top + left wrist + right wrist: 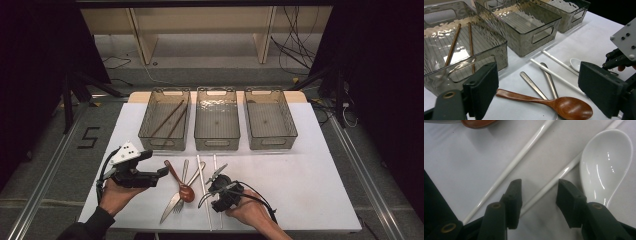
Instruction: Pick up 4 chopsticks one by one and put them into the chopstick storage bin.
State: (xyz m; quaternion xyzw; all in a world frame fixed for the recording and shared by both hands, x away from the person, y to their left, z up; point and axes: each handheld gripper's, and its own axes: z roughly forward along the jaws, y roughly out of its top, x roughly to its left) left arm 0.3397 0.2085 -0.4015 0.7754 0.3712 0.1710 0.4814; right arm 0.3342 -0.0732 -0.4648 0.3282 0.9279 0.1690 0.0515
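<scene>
From above, the right tool (218, 175) sits at about five o'clock on the white bench (310, 175), its black jaws pointing toward twelve over two long white plastic chopsticks (202, 182). The left tool (159, 162) rests at about seven o'clock, aimed sideways toward three at a glossy brown wooden spoon (181, 184) that lies across a steel fork (181, 192) and a steel knife (172, 200). Three smoky clear plastic bins (216, 145) stand in a row toward twelve; the leftmost holds a pair of brown wooden chopsticks (170, 120).

In the left gripper view, the left tool (537, 87) stands wide open and grips nothing. The wooden spoon (544, 101) lies on the bench between its jaws, untouched. The white chopsticks (556, 75) run from ten o'clock toward four beyond it, and the brown pair (454, 43) lies in the near bin (506, 47).

In the right gripper view, the right tool (539, 195) is about half open, with one white chopstick (549, 185) running between its pads. They stand to either side of it without pressing, so it holds nothing. The second white chopstick (519, 157) lies just outside the left jaw. A shiny white ceramic soup spoon (605, 165) sits at two o'clock, bowl up, touching the chopstick between the jaws.
</scene>
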